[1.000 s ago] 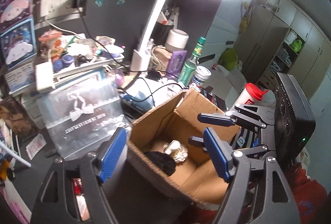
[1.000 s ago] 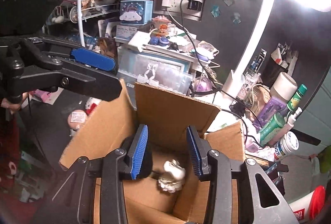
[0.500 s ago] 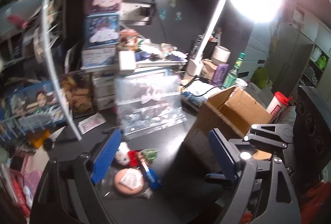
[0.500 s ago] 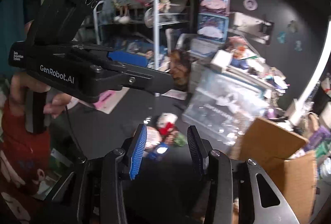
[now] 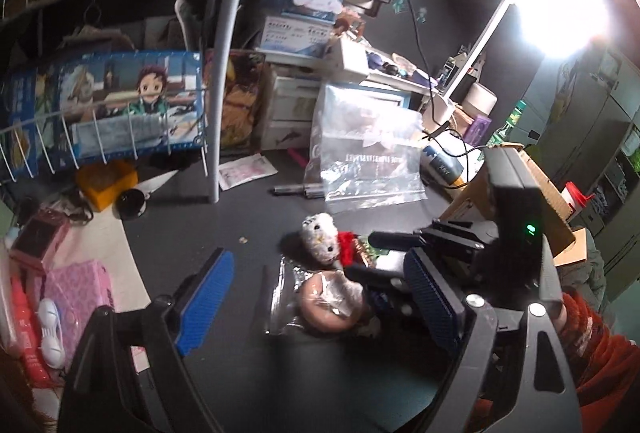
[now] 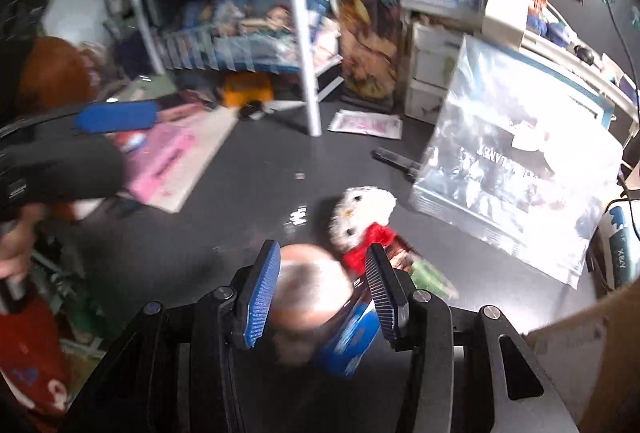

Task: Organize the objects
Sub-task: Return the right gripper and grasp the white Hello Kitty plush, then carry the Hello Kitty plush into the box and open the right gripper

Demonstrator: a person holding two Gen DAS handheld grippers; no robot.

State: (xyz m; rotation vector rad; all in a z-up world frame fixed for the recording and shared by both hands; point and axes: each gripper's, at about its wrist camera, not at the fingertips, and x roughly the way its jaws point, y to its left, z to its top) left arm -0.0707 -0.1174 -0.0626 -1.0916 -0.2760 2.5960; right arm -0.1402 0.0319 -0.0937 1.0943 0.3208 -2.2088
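The right gripper (image 6: 322,287), jaws spread, is being lowered around the bagged disc (image 6: 310,287) at frame bottom, probably for boxing; the left gripper (image 5: 316,307) is being held unclenched.

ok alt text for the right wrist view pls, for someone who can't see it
The right claw, open, hangs over a round pinkish item in clear wrap on a dark desk, blurred by motion. Just beyond lie a white plush toy with a red scarf and a large clear zip bag; the left claw shows at the left edge.

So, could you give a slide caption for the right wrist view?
Open right gripper poised over a round tan item beside a white plush toy on the dark table.
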